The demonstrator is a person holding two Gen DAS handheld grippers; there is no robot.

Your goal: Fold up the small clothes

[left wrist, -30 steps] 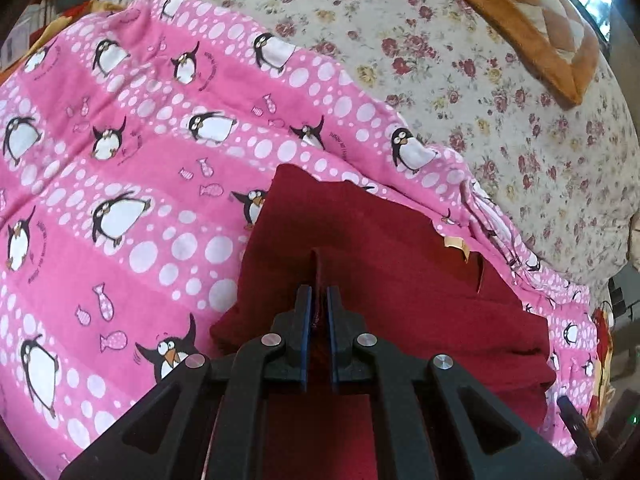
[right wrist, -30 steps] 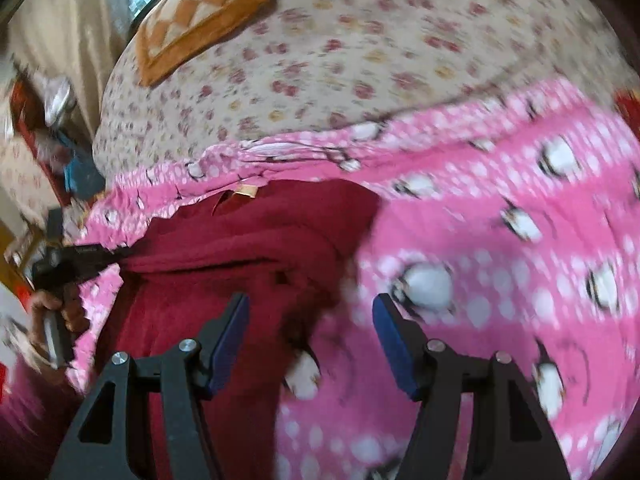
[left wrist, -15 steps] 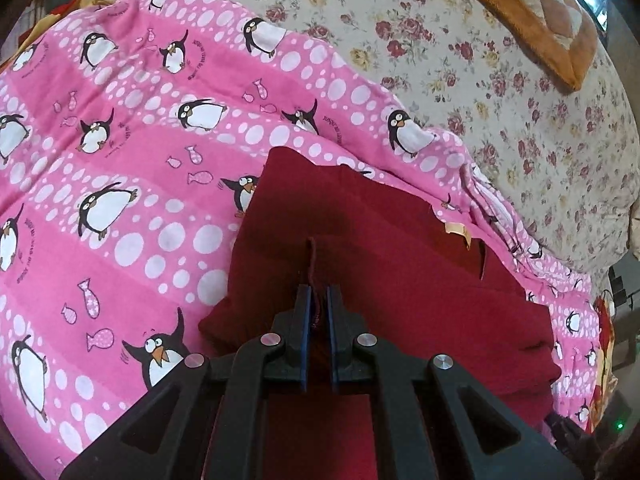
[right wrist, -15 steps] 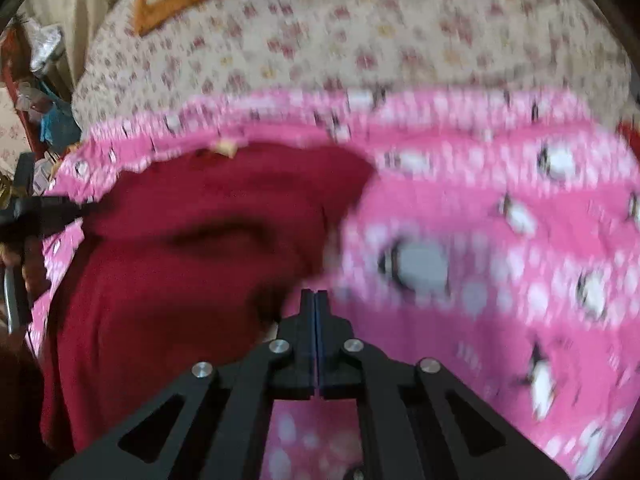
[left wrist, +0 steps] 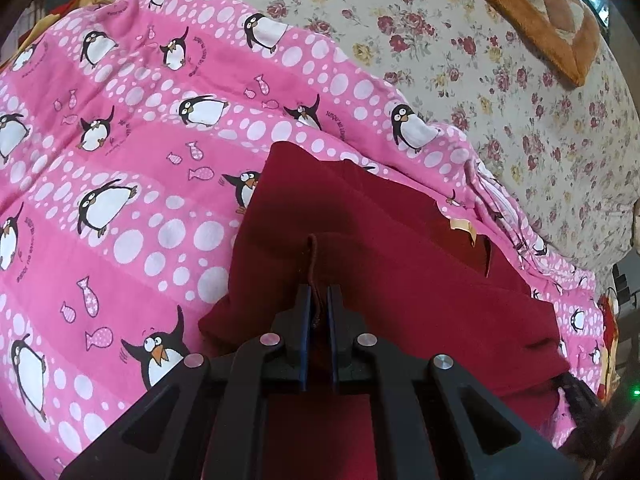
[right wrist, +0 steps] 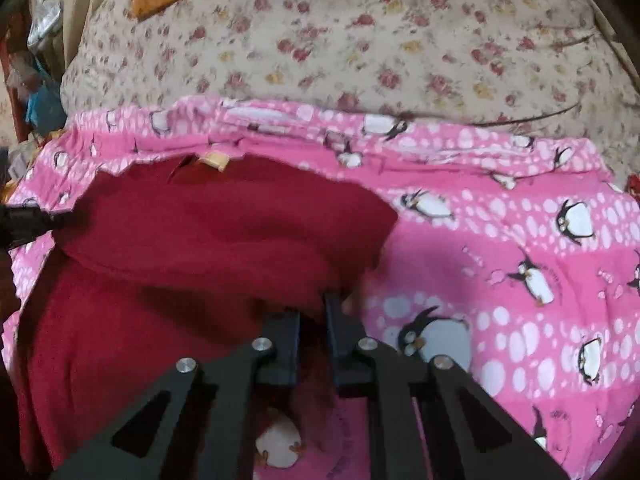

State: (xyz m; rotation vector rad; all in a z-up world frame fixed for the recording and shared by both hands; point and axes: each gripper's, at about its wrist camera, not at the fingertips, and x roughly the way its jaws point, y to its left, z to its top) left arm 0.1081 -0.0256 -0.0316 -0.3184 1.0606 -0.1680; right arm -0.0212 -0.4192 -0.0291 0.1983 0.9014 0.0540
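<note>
A fold is under way on the dark red garment [left wrist: 400, 248], which lies on the pink penguin blanket [left wrist: 132, 184] near its far edge, where the floral bedcover [left wrist: 500, 80] begins. The left gripper [left wrist: 318, 300] has its fingers nearly closed, pinching a raised hem of the red cloth; the right gripper [right wrist: 312, 312] is pinched narrowly on the opposite edge. The garment's long axis seems to run between the two grippers, tan label [right wrist: 216, 159] toward the far edge. Next, judging by this, both held edges need carrying evenly across and laying flat.

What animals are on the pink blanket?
Black-and-white penguins on the pink blanket, clearest in the left wrist view.
</note>
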